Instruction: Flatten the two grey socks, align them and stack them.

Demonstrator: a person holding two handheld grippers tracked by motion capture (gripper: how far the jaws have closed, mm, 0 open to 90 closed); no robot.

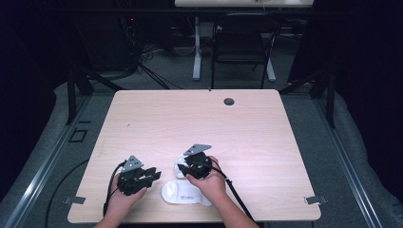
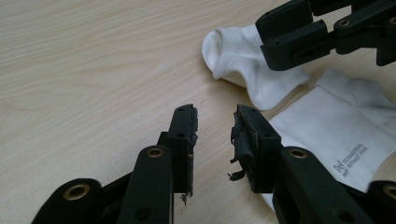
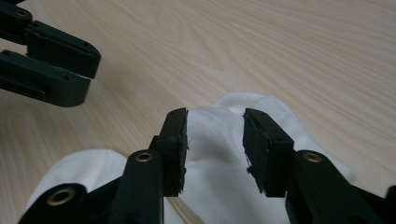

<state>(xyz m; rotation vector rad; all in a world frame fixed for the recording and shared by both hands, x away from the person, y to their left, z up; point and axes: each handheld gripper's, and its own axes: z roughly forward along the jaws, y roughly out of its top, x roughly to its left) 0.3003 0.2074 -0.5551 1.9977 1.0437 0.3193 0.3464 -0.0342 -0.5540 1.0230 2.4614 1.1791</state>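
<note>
The right tool (image 3: 215, 149) hangs spread over a white sock (image 3: 215, 186), pinching nothing. The left tool (image 2: 215, 140) is spread too, over bare bench (image 2: 93, 60). Closing now risks bunching the loose sock or snagging both layers.

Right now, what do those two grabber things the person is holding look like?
Both grippers are black. The left gripper and the right gripper each carry a grey three-cornered plate on top and trail a black cable. Brass-coloured rivets dot the arms. The left one's pads look frayed and worn. The person's forearms are bare, with no sleeves.
</note>
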